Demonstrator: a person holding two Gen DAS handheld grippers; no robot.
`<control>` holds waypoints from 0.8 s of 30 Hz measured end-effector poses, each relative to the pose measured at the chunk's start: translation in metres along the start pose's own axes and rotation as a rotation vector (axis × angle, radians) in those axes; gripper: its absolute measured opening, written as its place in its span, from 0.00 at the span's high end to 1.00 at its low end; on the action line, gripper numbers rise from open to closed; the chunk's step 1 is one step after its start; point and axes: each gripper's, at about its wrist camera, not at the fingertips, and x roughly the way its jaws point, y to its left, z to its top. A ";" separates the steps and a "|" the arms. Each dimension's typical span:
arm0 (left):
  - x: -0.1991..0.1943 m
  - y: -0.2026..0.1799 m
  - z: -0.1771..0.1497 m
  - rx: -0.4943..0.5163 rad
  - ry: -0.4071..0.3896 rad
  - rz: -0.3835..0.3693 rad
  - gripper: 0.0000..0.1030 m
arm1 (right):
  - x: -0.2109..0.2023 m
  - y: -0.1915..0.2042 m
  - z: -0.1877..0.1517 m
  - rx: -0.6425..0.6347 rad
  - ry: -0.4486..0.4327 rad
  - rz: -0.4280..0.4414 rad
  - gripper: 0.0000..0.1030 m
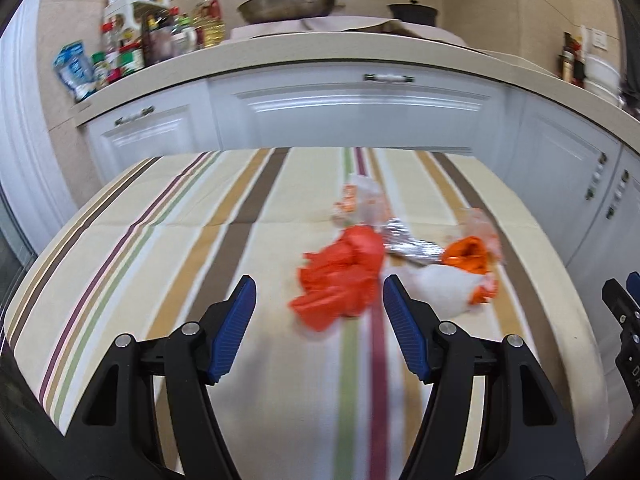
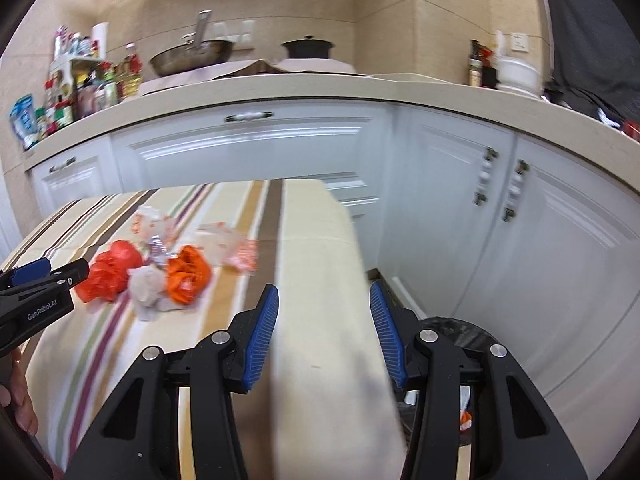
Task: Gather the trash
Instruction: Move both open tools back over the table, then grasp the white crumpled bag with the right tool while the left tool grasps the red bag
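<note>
A pile of trash lies on the striped tablecloth [image 1: 160,220]: a crumpled red plastic bag [image 1: 340,276], a silver foil wrapper [image 1: 408,244], an orange wrapper [image 1: 468,256], a white tissue wad [image 1: 440,288] and clear printed wrappers [image 1: 360,200]. My left gripper [image 1: 318,296] hovers open just short of the red bag, holding nothing. My right gripper [image 2: 323,304] is open and empty over the table's right edge [image 2: 312,240], with the pile to its left: red bag [image 2: 110,272], tissue [image 2: 146,284], orange wrapper [image 2: 188,276]. The left gripper [image 2: 56,271] shows at that view's left edge.
A black-lined bin [image 2: 452,332] stands on the floor right of the table, scraps inside. White cabinets [image 1: 360,112] and a counter run behind, bearing bottles [image 1: 160,40], a pan [image 1: 288,4] and a pot [image 1: 414,10]. A hand [image 2: 16,400] shows at the lower left.
</note>
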 end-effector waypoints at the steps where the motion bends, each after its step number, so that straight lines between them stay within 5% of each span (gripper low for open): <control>1: 0.002 0.007 0.000 -0.011 0.003 0.006 0.37 | 0.002 0.006 0.001 -0.008 0.003 0.008 0.54; 24: 0.035 0.082 0.006 -0.102 0.048 0.065 0.36 | 0.043 0.129 0.019 -0.157 0.076 0.189 0.48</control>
